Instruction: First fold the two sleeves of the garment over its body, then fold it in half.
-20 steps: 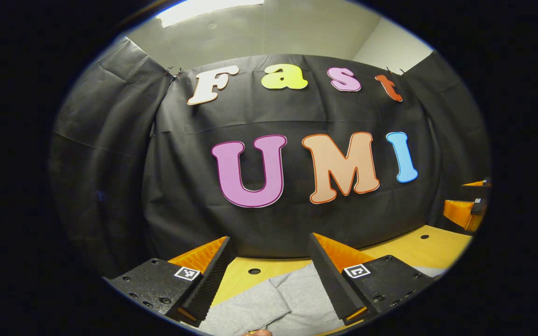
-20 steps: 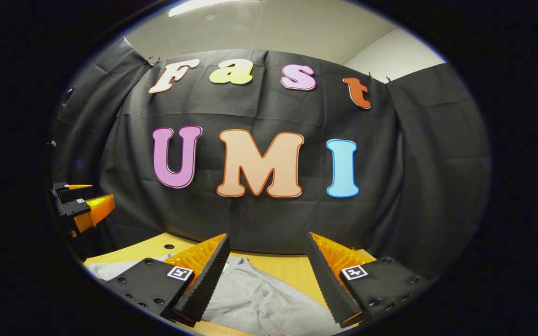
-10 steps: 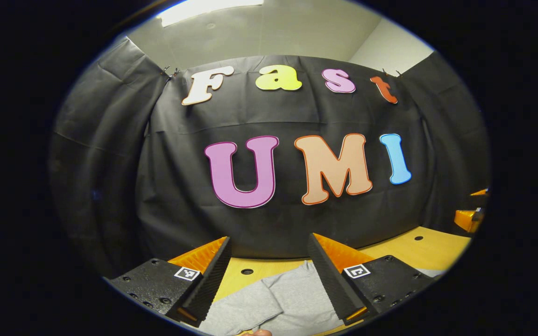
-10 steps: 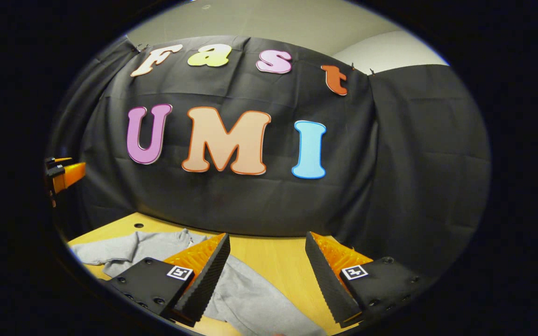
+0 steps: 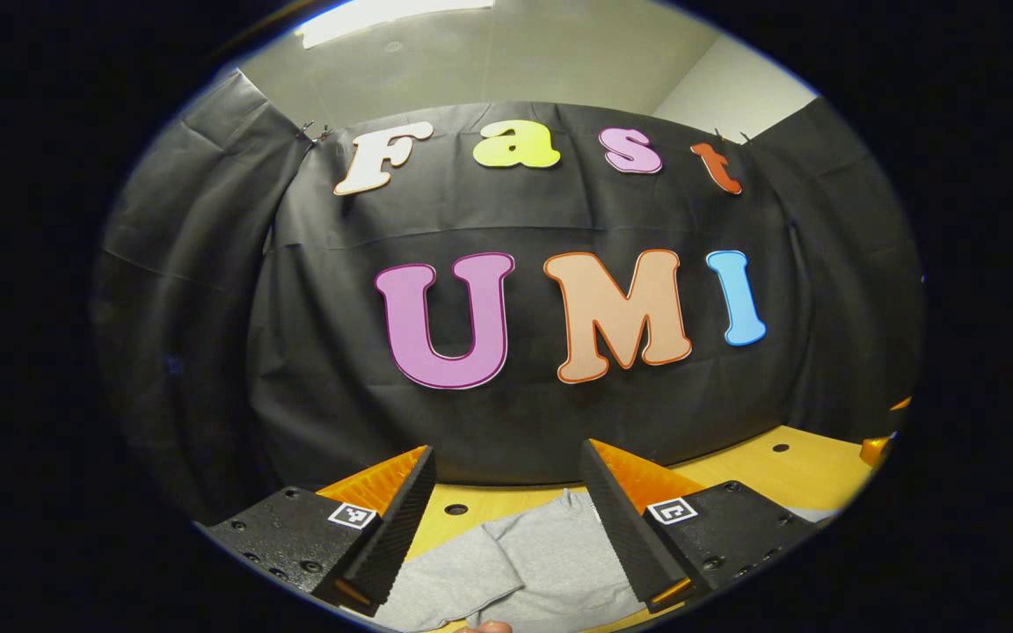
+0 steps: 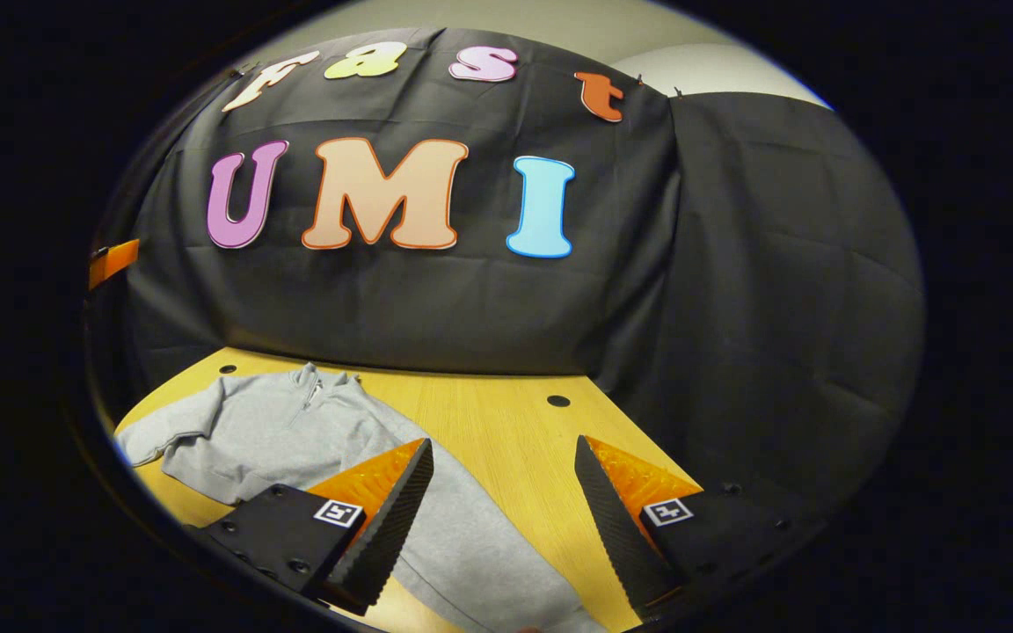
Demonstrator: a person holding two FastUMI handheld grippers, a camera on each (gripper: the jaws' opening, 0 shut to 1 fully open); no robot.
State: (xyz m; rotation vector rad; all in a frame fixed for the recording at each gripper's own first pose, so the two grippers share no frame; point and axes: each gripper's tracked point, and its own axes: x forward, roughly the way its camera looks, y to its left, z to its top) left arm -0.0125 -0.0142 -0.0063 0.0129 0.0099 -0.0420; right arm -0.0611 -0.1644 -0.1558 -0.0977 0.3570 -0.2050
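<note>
Sweatshirt [image 6: 295, 431] flat on wooden table [image 6: 489, 422], sleeve trailing under my right gripper [image 6: 499, 519]. Left gripper [image 5: 506, 523] over cloth; both spread, empty. Risk: pinching two layers, dragging body.

Soft matt cloth garment [image 6: 295, 431] on smooth wood table [image 6: 489, 422].

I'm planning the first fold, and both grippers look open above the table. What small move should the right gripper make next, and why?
Probably lower the right gripper onto the sleeve lying between its open fingers, then close. The grey garment lies flat on the table with that sleeve still stretched out, not over its body, and neither gripper holds anything yet.
</note>
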